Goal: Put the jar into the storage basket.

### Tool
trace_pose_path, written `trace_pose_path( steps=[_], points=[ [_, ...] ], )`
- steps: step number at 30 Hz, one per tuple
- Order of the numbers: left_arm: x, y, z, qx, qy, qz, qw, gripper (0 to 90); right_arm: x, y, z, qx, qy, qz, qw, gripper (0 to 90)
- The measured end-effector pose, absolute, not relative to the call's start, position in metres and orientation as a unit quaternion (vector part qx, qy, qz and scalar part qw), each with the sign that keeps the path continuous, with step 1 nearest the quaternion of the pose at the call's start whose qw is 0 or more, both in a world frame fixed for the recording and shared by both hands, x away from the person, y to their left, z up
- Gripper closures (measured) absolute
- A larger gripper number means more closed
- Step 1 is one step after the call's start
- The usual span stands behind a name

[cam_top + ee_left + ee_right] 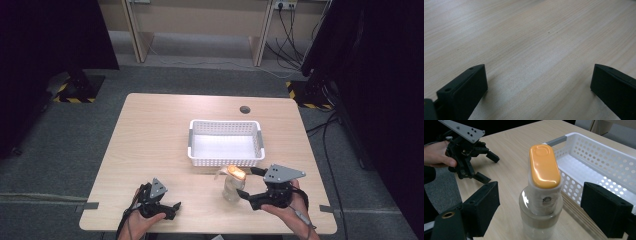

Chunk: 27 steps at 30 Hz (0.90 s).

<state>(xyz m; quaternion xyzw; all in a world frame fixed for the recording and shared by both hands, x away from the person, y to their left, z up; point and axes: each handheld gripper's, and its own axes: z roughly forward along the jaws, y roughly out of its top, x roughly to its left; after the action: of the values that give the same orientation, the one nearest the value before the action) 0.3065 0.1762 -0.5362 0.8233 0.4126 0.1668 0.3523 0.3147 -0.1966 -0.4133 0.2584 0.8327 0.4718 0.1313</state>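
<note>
The bottle [541, 195] stood upright just beside the basket [599, 162]. The right gripper [539, 207] bracketed it, jaws wide, gripping nothing; closing seemed next. The left gripper [162, 202], also wide and empty, hovered well apart from the basket.

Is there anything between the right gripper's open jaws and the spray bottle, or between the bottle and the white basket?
Nothing visible. The right gripper brackets the spray bottle; the basket stands just behind it.

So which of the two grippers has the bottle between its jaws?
The right gripper: its open jaws flank the orange-capped spray bottle beside the basket. The left gripper is over bare table.
</note>
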Motion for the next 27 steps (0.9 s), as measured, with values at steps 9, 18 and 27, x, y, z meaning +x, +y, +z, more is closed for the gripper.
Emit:
trace_pose_path(
  steps=[9, 18, 27],
  points=[
    [0.307, 0.176, -0.536, 0.823, 0.413, 0.167, 0.352, 0.0, 0.323, -0.186, -0.418, 0.256, 0.839, 0.461, 0.134, 23.3],
    [0.306, 0.176, -0.536, 0.823, 0.413, 0.167, 0.352, 0.0, 0.332, -0.178, -0.426, 0.256, 0.845, 0.45, 0.134, 34.5],
    [0.306, 0.176, -0.536, 0.823, 0.412, 0.167, 0.352, 0.0, 0.334, -0.172, -0.427, 0.238, 0.85, 0.447, 0.146, 56.2]
  ],
)
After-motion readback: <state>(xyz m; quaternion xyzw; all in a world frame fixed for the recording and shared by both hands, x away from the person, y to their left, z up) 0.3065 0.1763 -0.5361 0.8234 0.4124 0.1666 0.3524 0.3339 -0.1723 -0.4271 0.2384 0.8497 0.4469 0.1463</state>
